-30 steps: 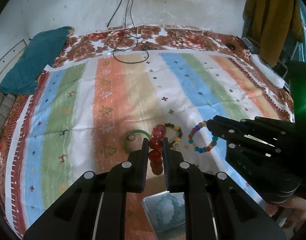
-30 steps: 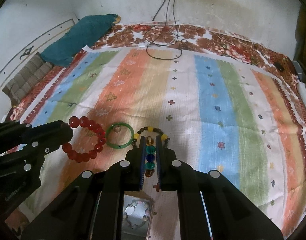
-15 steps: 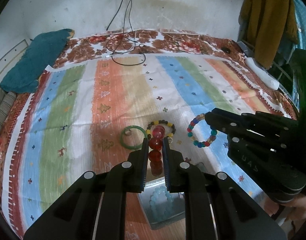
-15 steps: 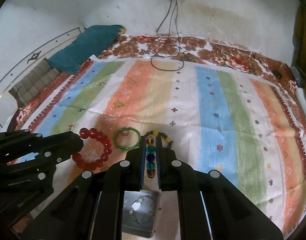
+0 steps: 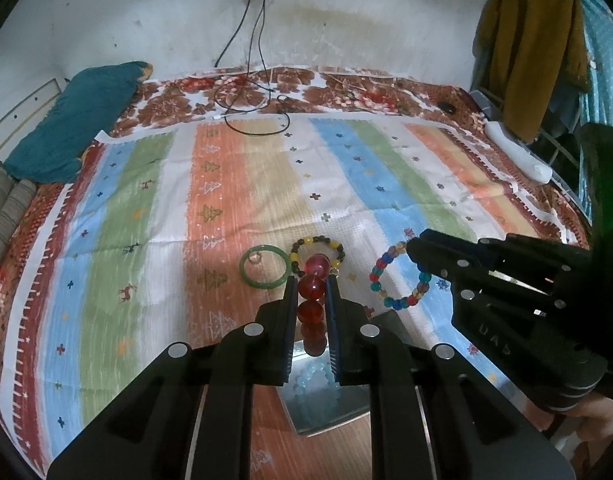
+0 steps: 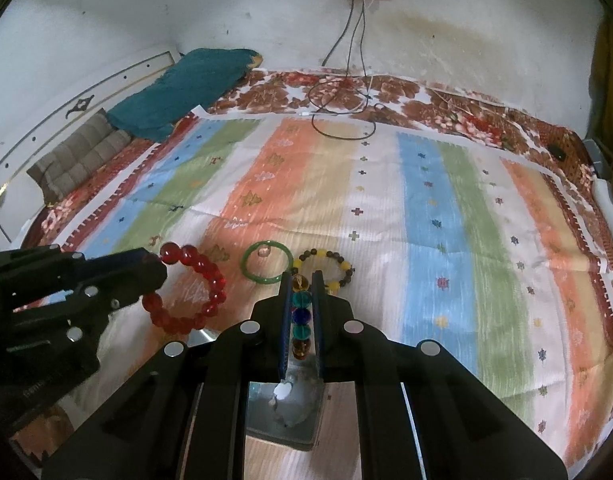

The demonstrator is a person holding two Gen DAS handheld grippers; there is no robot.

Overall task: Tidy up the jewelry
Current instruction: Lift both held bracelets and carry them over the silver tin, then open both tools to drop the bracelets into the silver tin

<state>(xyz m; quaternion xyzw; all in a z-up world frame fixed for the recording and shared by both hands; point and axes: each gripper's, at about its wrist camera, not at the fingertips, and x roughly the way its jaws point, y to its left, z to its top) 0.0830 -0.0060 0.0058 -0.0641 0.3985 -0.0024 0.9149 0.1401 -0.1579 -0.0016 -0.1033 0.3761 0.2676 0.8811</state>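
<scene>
The left hand-held gripper (image 5: 312, 304) is closed down on a red bead bracelet (image 6: 186, 292), pinching one side of the loop so the rest hangs free in the air above the striped bedspread (image 5: 166, 220). The pinch sits on round, glossy beads, so a small twist could let them roll out and drop the loop onto the bed. Just ahead, a green bangle (image 5: 263, 266) and a yellow-and-dark bead bracelet (image 5: 317, 251) lie flat on the cloth, touching or nearly so; a dangling loop swung low could snag or drag them. The right hand-held gripper (image 6: 300, 312) is likewise clamped narrowly on a multicoloured bead bracelet (image 5: 398, 276), which also hangs clear of the bed. Below both grippers sits a small metal tray (image 5: 330, 404) holding a pale blue bracelet (image 5: 316, 380). As the two hanging loops are near each other, bringing both down together risks them tangling or one missing the tray's rim.
</scene>
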